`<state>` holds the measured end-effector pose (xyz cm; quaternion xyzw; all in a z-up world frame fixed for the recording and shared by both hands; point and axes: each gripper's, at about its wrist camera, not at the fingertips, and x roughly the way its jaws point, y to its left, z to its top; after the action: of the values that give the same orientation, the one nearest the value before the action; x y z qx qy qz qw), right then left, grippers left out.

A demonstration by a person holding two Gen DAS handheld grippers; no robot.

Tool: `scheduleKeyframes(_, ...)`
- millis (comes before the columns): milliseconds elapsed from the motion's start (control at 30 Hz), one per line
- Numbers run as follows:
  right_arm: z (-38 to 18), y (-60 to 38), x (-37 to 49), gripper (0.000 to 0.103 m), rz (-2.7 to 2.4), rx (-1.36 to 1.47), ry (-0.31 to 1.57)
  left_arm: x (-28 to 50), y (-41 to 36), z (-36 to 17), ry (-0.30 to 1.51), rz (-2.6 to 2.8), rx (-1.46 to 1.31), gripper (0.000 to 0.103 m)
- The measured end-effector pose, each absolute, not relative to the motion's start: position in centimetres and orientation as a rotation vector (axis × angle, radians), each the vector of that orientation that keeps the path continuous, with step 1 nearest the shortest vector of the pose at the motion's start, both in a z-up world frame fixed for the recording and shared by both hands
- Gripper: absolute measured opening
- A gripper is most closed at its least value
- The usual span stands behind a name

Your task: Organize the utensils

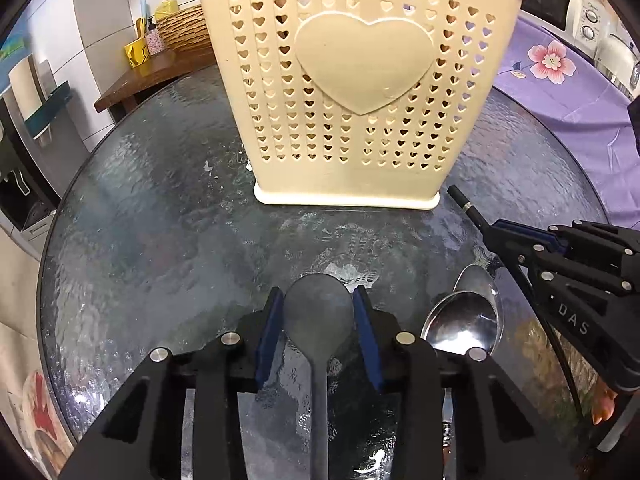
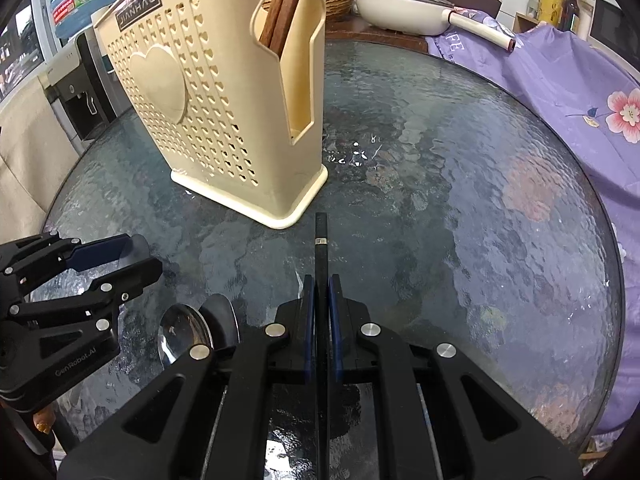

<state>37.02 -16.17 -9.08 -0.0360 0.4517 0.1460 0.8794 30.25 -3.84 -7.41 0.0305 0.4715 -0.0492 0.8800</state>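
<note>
Utensils lie on my glass bench [image 1: 140,220]: two steel spoons [image 1: 464,320] beside a grey spoon [image 1: 318,312], whose bowl my left tool [image 1: 319,320] clamps. My right tool [image 2: 320,312] grips a black chopstick [image 2: 321,248]. A cream holder [image 2: 224,120], labelled JIANHAO, contains brown chopsticks [image 2: 280,16].

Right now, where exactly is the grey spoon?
In the left wrist view the grey spoon lies bottom centre on the glass table, its bowl between the left gripper jaws, with two metal spoons just right of it.
</note>
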Motion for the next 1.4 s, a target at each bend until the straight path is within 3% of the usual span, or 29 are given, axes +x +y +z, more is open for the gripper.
scheduleKeyframes(767,-8.5,-15.7,37.2,0.008,0.293,-0.089,0.911,30.3,-2.6,-6.8,0.957,-0.126,0.025,0.035)
scheduleKeyframes(1400,-0.2,-19.6,34.0,0.008,0.393,0.102,0.664,28.0,-0.8,0.1,0.759,-0.172,-0.061,0.035)
